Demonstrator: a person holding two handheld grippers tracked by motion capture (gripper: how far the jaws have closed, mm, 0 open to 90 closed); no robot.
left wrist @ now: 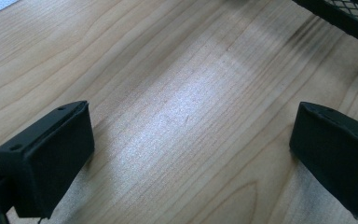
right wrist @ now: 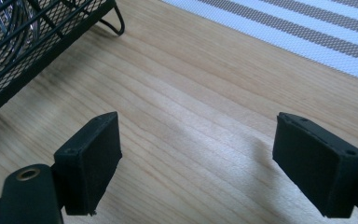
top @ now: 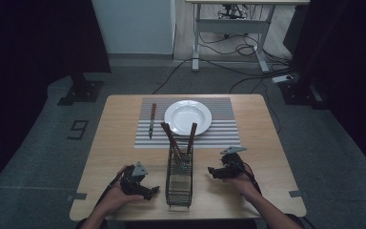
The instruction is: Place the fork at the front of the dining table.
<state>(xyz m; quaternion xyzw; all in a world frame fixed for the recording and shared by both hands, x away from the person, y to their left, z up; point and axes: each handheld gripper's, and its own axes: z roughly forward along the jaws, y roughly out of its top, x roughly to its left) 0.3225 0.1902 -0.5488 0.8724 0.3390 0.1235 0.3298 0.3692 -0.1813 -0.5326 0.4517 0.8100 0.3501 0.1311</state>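
The wire basket (top: 179, 179) stands on the wooden bench (top: 119, 138), a little below the middle of the high view, between the two hands. It is a black mesh caddy, and two long utensils with brown handles (top: 171, 138) stick out of its far end and lean apart from each other. The left hand-held gripper (top: 150, 191) is in the lower left part of that picture, just beside the basket, and it points toward the basket's left wall. In the left gripper view its two black jaws stand wide apart with only bare wood between them, and a corner of the basket (left wrist: 349, 18) shows at the upper right of the frame. The right hand-held gripper (top: 211, 171) is in the lower right part of the high view, near the basket's right side, and it also points toward the basket. In the right gripper view its jaws are wide apart too, with nothing between them; the basket (right wrist: 28, 42) shows at the upper left of that frame and the striped placemat (right wrist: 307, 32) at the upper right. Behind the basket, in the middle of the high view, the placemat (top: 219, 133) carries a white plate (top: 188, 117), and a knife with a brown handle (top: 152, 119) lies left of the plate.
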